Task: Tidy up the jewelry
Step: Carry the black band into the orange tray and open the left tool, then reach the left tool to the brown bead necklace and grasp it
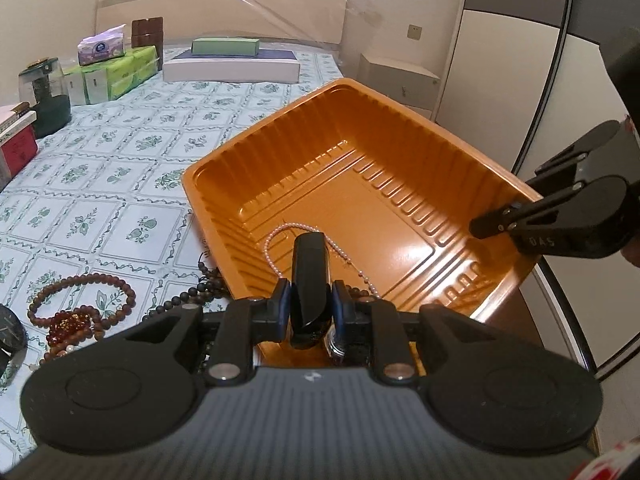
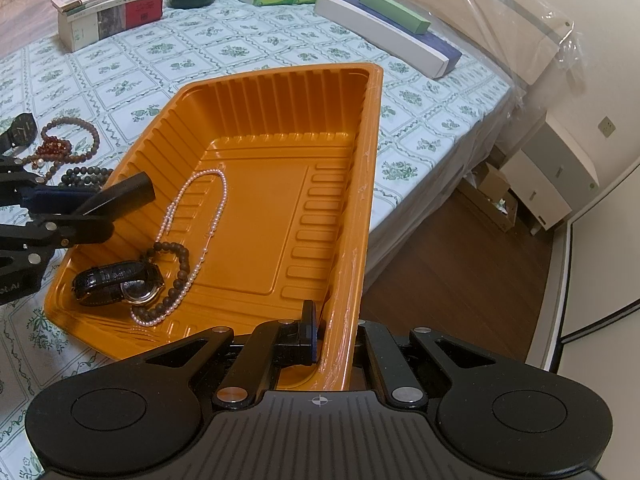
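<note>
An orange plastic tray (image 1: 360, 128) (image 2: 280, 76) lies on the bed's corner. In it are a pearl necklace (image 2: 218, 208) (image 1: 272, 236), a dark bead bracelet (image 2: 182, 264) and a black leather watch (image 2: 112, 280). My left gripper (image 1: 310, 300) (image 2: 86, 204) hangs over the tray's near-left end, shut on a black strap (image 1: 310, 256) (image 2: 132, 190) that sticks out past its pads. My right gripper (image 2: 332, 332) (image 1: 486, 226) is shut on the tray's rim at the bed's edge. Its outer finger is hidden behind the tray wall.
Brown and red bead bracelets (image 1: 80, 300) (image 2: 68, 140), a dark bead string (image 1: 180, 300) (image 2: 86, 174) and another black watch (image 1: 10, 332) (image 2: 22, 128) lie on the bedspread left of the tray. Books (image 2: 108, 12), tissue packs (image 1: 116, 72) and flat boxes (image 1: 232, 64) stand farther back. Wooden floor (image 2: 440, 272) lies off the bed's edge.
</note>
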The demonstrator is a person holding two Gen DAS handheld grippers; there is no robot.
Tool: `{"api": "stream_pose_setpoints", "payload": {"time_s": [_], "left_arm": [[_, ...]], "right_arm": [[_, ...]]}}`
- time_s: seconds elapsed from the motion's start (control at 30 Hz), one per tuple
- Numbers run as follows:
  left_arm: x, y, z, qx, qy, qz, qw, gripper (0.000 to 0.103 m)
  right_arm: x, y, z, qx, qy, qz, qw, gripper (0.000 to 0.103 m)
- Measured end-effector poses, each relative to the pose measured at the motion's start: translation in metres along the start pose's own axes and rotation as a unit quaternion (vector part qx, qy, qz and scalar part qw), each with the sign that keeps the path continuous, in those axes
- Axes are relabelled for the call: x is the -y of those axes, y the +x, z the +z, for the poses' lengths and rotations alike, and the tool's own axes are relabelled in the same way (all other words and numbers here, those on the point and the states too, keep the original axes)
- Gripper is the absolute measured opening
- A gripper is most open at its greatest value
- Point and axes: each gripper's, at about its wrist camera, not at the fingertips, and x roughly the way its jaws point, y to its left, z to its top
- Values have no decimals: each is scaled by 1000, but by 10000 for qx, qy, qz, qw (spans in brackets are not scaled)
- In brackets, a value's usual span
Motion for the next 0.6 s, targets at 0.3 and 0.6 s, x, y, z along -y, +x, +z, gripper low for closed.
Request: {"api": "stream_pose_setpoints", "payload": {"time_s": [0.3, 0.6], "left_arm": [[-2, -8, -4, 103, 36, 74, 9999, 33], [-45, -44, -33, 191, -314, 882, 9954, 33]], "right_arm": [[-1, 0, 0, -2, -5, 1, 10000, 4], [-1, 0, 0, -4, -5, -6, 10000, 4]]}}
